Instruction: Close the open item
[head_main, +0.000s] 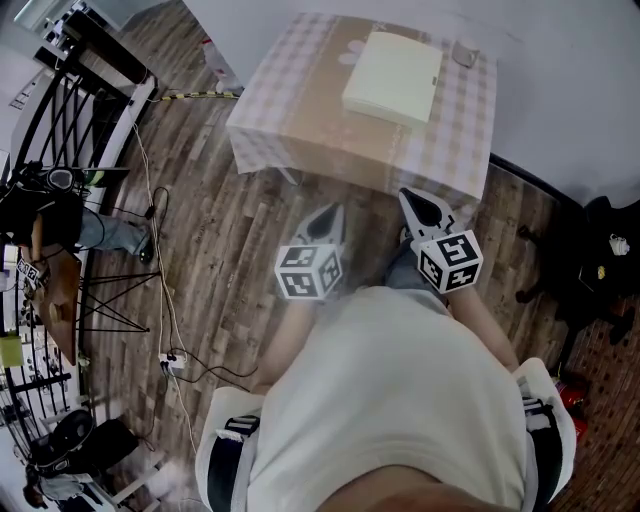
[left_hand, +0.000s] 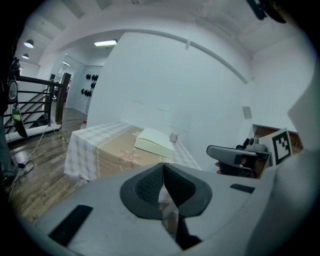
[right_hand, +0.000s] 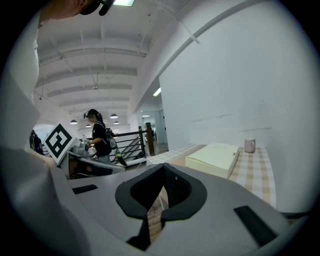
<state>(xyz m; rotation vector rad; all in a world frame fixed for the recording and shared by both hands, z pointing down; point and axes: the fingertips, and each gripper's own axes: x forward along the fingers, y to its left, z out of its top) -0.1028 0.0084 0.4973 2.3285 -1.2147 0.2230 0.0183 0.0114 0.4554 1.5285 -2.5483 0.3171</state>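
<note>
Left gripper (head_main: 328, 218) and right gripper (head_main: 424, 206) are both shut and empty, well short of the pale box (head_main: 392, 75); a clumsy reach could shove it into the cup (head_main: 465, 53) near it.

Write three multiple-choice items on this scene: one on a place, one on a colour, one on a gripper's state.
1. Where does the small cup stand?
A) on the table, beside the box
B) on top of the box
C) on the floor

2. What colour is the box?
A) red
B) pale yellow
C) black

3. How do the left gripper's jaws stand?
A) wide apart
B) shut on the cup
C) shut, with nothing between them

Answers:
1 A: the head view shows the cup on the checked cloth, just off the box's far corner.
2 B: it looks pale yellow in all three views.
3 C: in the left gripper view the pads meet, well short of the table.
</note>
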